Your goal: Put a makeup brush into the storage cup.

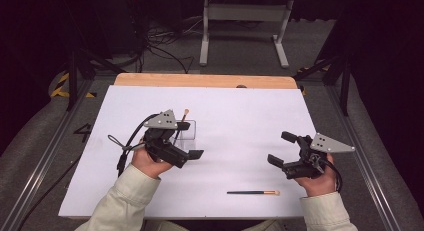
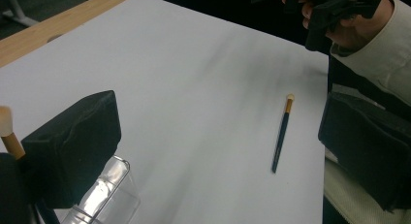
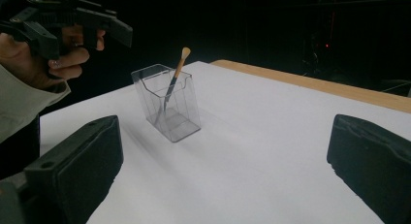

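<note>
Nearest the camera, the loose brush lay flat on the table, well to the right of the clear holder, handle pointing toward it. Right gripper, wide and empty, hovered closer than left gripper, likewise wide beside the holder.

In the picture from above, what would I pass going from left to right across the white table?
Left gripper, with the clear holder and its upright brush just behind it → loose brush lying flat → right gripper.
</note>
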The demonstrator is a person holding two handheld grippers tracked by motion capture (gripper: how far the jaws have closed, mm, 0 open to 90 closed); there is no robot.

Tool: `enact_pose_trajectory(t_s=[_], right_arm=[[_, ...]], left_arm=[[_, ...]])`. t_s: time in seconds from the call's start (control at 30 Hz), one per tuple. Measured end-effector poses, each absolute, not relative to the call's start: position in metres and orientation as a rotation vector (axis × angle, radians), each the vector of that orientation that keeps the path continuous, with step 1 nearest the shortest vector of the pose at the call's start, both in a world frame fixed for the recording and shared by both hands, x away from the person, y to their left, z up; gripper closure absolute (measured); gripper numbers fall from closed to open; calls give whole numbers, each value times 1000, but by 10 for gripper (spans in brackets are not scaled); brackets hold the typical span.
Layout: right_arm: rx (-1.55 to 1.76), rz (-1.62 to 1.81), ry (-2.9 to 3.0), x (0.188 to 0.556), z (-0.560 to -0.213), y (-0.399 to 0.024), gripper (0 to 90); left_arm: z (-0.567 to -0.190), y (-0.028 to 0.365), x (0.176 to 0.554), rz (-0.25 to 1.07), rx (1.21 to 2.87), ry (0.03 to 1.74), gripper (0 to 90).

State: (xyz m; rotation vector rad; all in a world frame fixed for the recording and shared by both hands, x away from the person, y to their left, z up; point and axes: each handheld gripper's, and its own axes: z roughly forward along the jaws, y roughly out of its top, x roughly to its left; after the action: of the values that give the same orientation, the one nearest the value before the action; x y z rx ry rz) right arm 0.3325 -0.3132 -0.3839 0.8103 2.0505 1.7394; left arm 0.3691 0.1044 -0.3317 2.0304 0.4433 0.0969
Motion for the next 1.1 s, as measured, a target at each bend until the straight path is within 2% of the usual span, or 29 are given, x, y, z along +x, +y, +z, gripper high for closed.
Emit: enact_pose_trajectory(t_s=[0.4,0.73,0.9,0.97,1.1], right_arm=[[740,1648,2173,327,-375,-311,91],[699,1497,2317,325,-367,-303,97],[693,1427,2391,327,-364,-300,139],[677,1379,2450,328,-362,-298,192],[605,1294,2526,328,-361,-292,215]], left_arm=[[-330,109,363,118,2046,430,33],[-331,123,361,152,2030,449,35],[-331,127,361,148,2018,467,37],[-331,129,362,148,2010,468,38],[-332,131,362,144,2012,470,38]])
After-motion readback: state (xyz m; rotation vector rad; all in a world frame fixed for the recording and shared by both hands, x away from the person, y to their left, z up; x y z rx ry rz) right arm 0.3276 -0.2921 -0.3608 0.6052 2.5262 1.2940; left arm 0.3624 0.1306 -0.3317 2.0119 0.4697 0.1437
